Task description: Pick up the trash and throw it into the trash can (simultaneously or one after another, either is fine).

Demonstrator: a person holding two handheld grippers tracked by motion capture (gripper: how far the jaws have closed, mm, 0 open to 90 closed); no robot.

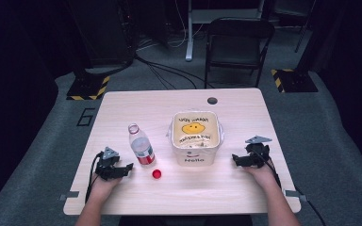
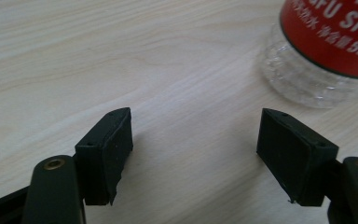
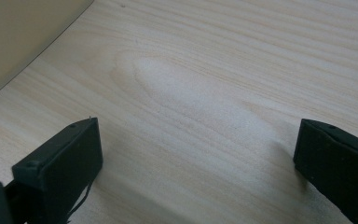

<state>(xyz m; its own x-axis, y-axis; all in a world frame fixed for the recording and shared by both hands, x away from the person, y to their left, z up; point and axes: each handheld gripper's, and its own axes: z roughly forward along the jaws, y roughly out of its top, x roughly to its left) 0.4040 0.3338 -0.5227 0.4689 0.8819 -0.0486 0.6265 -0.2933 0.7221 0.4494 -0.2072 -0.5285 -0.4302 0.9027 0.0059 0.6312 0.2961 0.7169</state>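
Note:
A clear plastic bottle (image 1: 140, 145) with a red label stands uncapped on the wooden table (image 1: 136, 103), left of centre. Its red cap (image 1: 157, 174) lies on the table just in front of it. A cream bin (image 1: 194, 139) with a yellow smiley face and the word "Hello" stands at the middle. My left gripper (image 1: 128, 167) rests on the table left of the bottle, open and empty; the bottle's base (image 2: 326, 60) shows beyond its jaws. My right gripper (image 1: 234, 158) rests right of the bin, open and empty, with the bin's wall (image 3: 23, 37) at the upper left.
A round cable hole (image 1: 212, 100) sits near the table's far edge. Behind the table stand a black folding chair (image 1: 235, 44) and a desk leg (image 1: 189, 33), with cables on the grey floor. Bare wood lies along the front of the table.

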